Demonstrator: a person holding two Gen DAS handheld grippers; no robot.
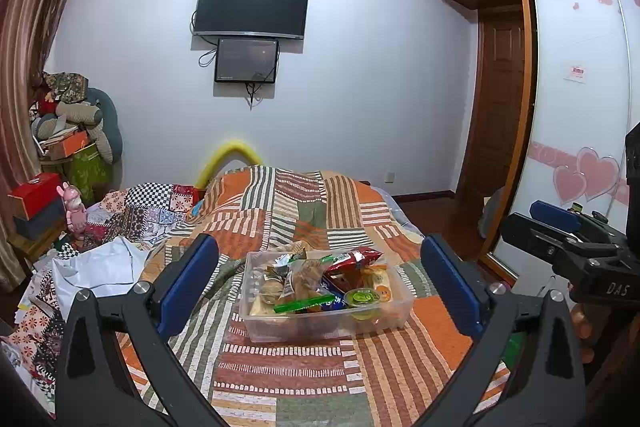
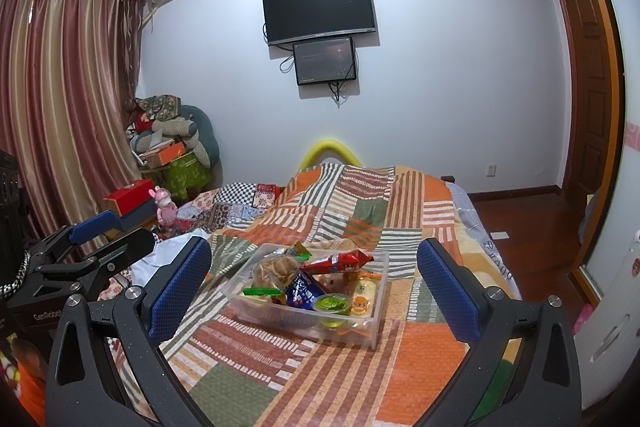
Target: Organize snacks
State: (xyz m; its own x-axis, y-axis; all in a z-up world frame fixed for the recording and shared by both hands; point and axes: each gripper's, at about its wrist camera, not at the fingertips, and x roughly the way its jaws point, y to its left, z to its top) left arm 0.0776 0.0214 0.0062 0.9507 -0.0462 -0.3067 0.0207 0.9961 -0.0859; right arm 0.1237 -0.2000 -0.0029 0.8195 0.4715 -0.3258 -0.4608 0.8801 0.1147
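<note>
Snack bin on bed, both tongs spread and empty.

The clear plastic bin [image 1: 326, 311] sits on the patchwork bedspread [image 1: 304, 379], near the foot-side middle of the bed, and holds mixed snacks: a red packet [image 1: 352, 259] lying across the far rim, a green jelly cup [image 1: 362, 297] at the near right, and a green stick pack [image 1: 304, 303] at the near edge. The left tongs [image 1: 320, 287] stand wide apart, blue pads either side of the bin in view, touching nothing. The right tongs [image 2: 314, 293] are likewise spread, nothing between the pads. Crumpled white fabric [image 1: 100, 267] lies left of the bin.
</note>
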